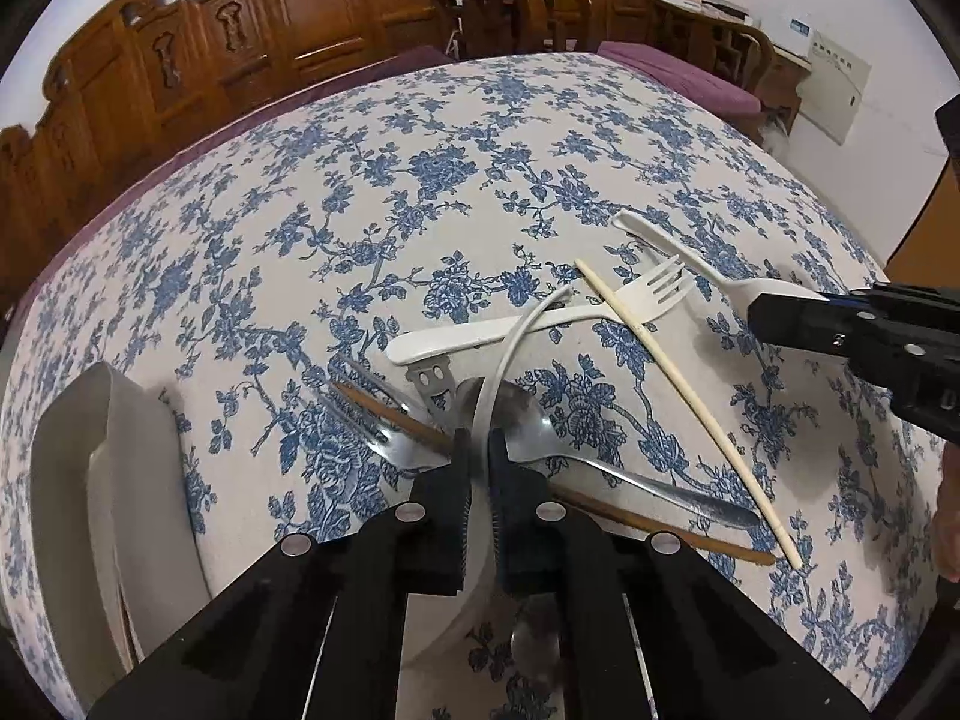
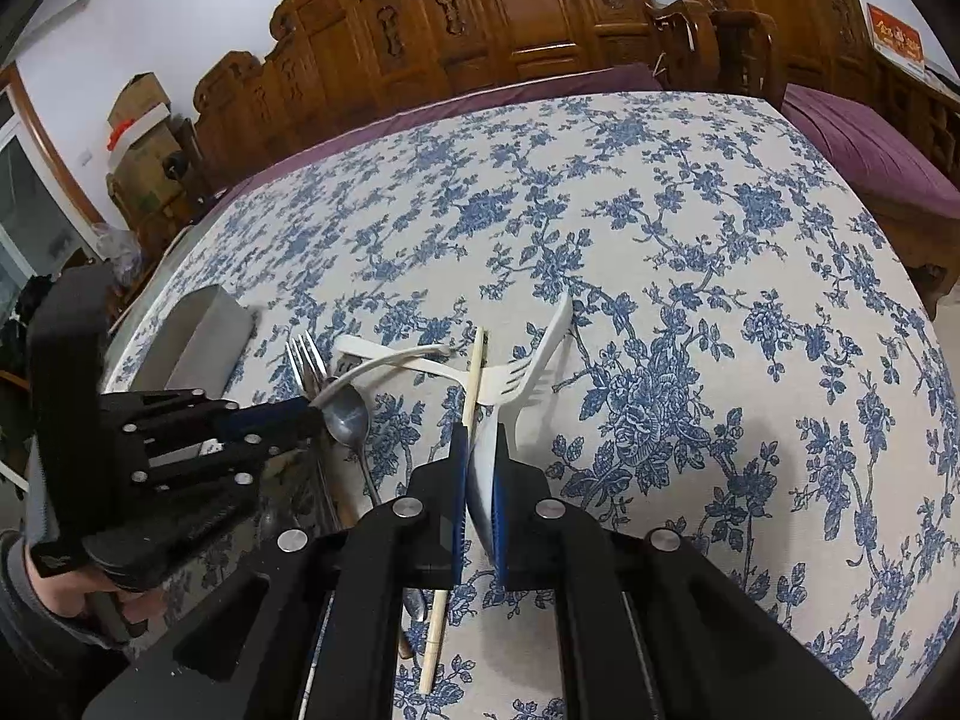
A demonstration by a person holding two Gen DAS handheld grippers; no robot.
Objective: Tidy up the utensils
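Counter [image 1: 420, 138]: carrying a white cloth printed with blue flowers and vines; the utensils are lying in a loose crossed pile near its front edge.
Holder [image 1: 66, 468]: a smooth, rectangular pale container sitting at the far left of the counter, apart from the pile; in the right wrist view it is showing as a grey box [image 2: 198, 336].
Metal fork [image 1: 372, 426]: shiny steel, tines pointing left and away, lying just left of the left hand-held gripper.
Brown chopstick [image 1: 660, 525]: thin dark wood, running under the metal pieces toward the right.
Left hand-held gripper [image 1: 478, 456]: black ribbed fingers [image 1: 456, 504] closing narrowly on a thin, curved white plastic handle [image 1: 510, 348] that is arcing up and away over the pile.
Metal spoon [image 1: 534, 426]: polished oval bowl lying just right of that gripper, slim handle trailing right.
White plastic fork [image 1: 600, 312]: matte, flat, lying crosswise with tines to the right.
Pale chopstick [image 1: 690, 414]: long, straight, cream-coloured, lying diagonally across the white fork.
White plastic spoon [image 2: 540, 360]: smooth, with a long tapering handle pointing away; its broad end is being pinched.
Right hand-held gripper [image 2: 480, 468]: blue-padded fingers clamping narrowly on that white spoon.
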